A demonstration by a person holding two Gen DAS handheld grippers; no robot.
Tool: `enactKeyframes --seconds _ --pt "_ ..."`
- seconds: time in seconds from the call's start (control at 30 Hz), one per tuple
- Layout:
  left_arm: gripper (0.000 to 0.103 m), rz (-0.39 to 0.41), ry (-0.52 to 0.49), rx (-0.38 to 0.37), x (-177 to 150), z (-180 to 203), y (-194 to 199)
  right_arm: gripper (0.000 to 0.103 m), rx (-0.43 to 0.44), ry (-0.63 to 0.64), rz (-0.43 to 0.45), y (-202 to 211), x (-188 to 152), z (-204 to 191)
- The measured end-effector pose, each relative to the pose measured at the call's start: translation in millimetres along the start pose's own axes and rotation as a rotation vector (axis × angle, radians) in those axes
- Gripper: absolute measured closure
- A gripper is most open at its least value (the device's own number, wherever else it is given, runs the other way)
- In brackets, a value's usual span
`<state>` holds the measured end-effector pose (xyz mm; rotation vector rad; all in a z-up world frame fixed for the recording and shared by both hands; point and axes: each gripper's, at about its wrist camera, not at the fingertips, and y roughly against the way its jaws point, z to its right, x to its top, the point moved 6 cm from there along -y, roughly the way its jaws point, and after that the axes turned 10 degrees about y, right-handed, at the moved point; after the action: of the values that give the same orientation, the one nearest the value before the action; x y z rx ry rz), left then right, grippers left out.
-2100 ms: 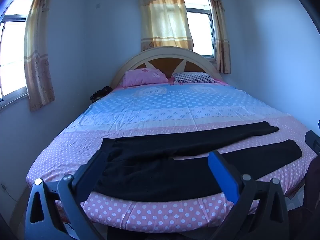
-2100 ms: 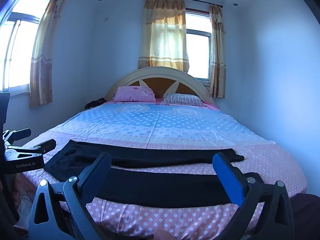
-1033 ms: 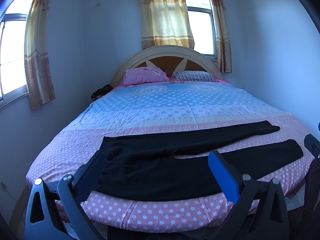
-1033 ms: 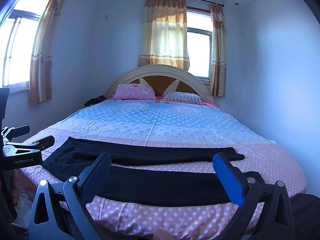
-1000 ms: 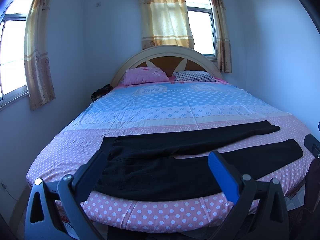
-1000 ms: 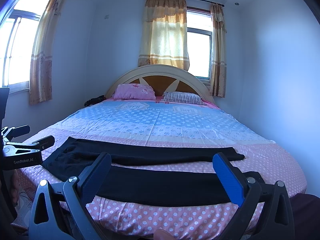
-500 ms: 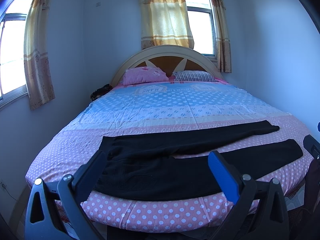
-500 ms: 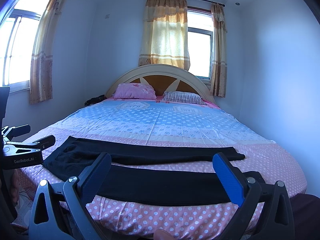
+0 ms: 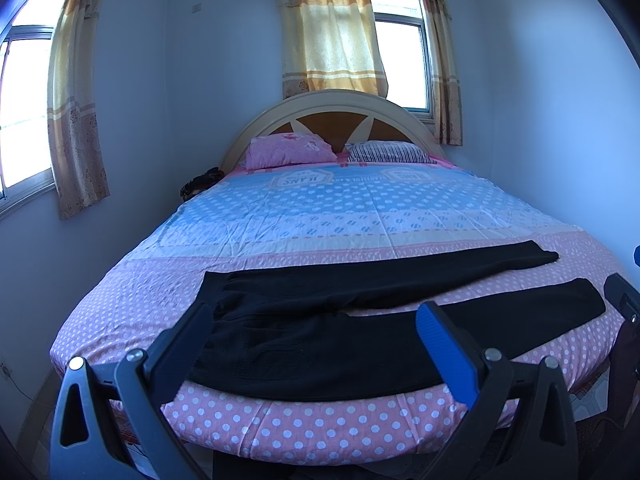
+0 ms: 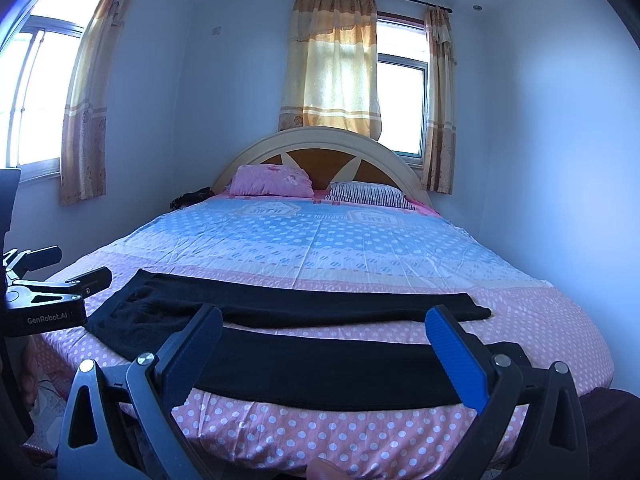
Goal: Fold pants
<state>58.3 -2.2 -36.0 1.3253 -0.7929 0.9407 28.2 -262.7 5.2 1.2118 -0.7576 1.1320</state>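
Both tongs are hanging wide open and empty at the bed's foot: left tongs (image 9: 316, 322), right tongs (image 10: 324, 326). Just beyond them the black pants (image 9: 320, 340) are lying flat across the pink dotted sheet (image 9: 280, 428), legs spreading rightward. Farther back two pillows (image 10: 272, 182) are leaning against the headboard (image 10: 320, 140), curtains (image 10: 332, 60) hanging behind.

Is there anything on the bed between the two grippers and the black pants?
Nothing visible. The black pants lie flat along the near edge of the bed, with both the left gripper and right gripper open just short of them.
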Motion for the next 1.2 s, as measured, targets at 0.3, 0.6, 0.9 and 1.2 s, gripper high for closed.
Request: enactKeyframes --seconds 0.3,0.6,0.9,1.2 --pt "0.000 -0.001 0.001 -0.001 0.1 -0.1 0.0 0.001 0.010 0.000 -0.004 -2.3 -0.4 0.8" --pt "0.000 -0.002 0.001 -0.001 -0.3 -0.1 -0.2 0.001 0.011 0.004 -0.015 -4.6 -1.9 0.6" --pt "0.000 -0.014 0.006 -0.001 -6.8 2.1 -4.8 0.001 0.046 -0.007 -0.033 -12.4 -6.9 1.9" --pt "0.000 -0.062 0.017 -0.053 -12.2 -6.5 -33.2 0.001 0.103 -0.001 -0.097 -46.6 -27.1 8.6"
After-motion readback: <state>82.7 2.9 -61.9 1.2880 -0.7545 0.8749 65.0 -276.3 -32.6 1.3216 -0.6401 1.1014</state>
